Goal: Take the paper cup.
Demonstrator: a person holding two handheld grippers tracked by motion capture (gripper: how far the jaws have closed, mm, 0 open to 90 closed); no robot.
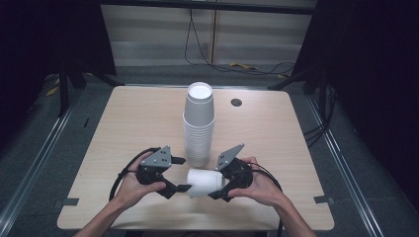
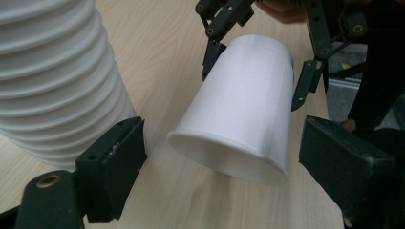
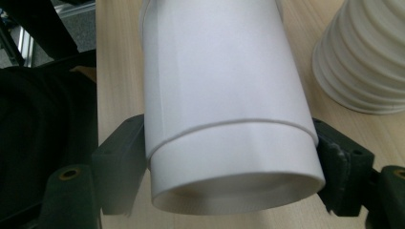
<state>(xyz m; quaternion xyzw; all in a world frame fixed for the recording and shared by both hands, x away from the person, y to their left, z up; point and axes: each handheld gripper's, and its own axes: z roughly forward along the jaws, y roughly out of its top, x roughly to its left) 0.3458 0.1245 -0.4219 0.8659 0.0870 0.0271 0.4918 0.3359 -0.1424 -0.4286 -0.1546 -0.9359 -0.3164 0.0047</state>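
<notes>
A single white paper cup [image 1: 205, 181] lies sideways just above the wooden table [image 1: 123, 123], near its front edge. My right gripper [image 1: 220, 182] is shut on the cup's base end [image 3: 224, 95], one jaw pressing each side. My left gripper [image 1: 180, 174] is open. Its jaws stand wide apart on either side of the cup's open rim [image 2: 239, 114] without touching it. In the left gripper view, the right gripper [image 2: 255, 71] clamps the far end of the cup. A tall stack of upturned white cups [image 1: 199, 123] stands right behind the held cup.
The cup stack [image 2: 52, 81] is close beside my left gripper's left jaw and sits to the right in the right gripper view [image 3: 367, 57]. A dark round hole [image 1: 236, 102] marks the table's far side. Cables trail on the floor beyond.
</notes>
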